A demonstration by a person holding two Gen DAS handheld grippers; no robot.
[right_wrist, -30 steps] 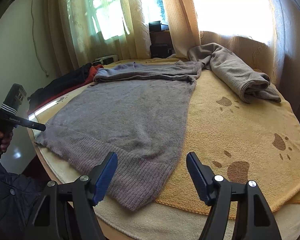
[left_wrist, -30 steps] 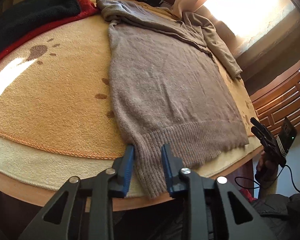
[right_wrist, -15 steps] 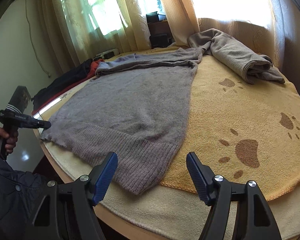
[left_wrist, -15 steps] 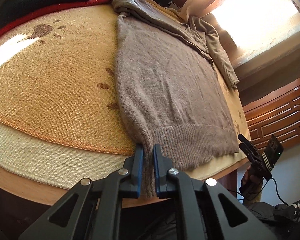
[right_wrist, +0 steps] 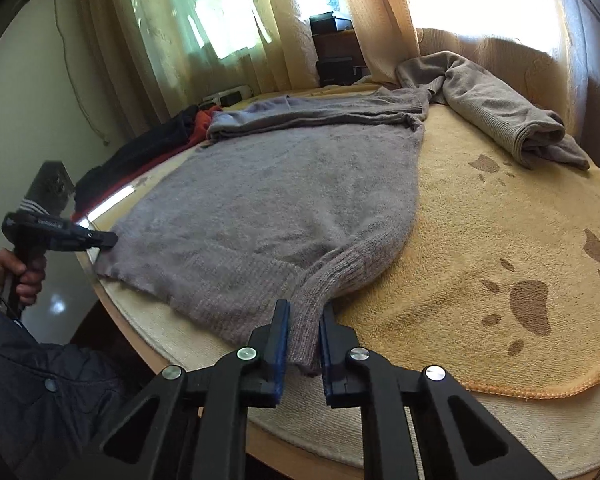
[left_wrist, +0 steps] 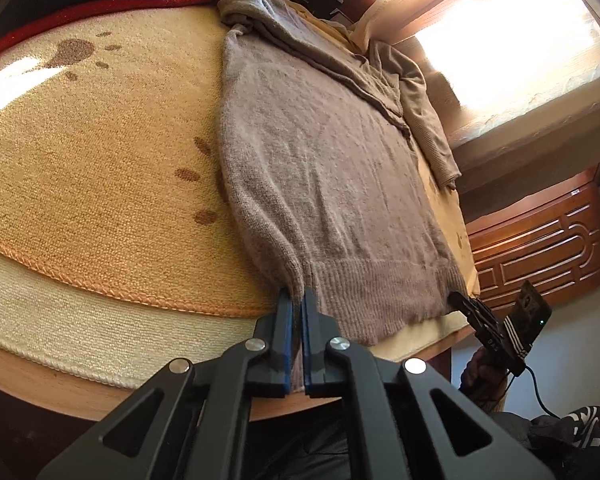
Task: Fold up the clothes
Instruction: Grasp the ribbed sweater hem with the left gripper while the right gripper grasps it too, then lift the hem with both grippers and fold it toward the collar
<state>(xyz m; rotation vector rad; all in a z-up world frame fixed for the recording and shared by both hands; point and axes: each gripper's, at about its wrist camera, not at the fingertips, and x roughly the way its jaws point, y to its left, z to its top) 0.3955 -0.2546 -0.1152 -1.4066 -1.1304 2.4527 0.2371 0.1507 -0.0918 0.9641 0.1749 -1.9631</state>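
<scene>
While each tool (left_wrist: 295,304) (right_wrist: 304,316) pinches the sweater (left_wrist: 324,168) hem, the gripped corners stay hidden.

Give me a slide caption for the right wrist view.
Right gripper clamps the grey sweater's ribbed hem corner on a paw-print blanket.

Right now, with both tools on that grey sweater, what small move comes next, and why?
Probably lift both hem corners and carry them toward the far end. The left tool and right tool are each shut on a corner of the grey sweater, which lies flat, sleeves folded across the top.
</scene>
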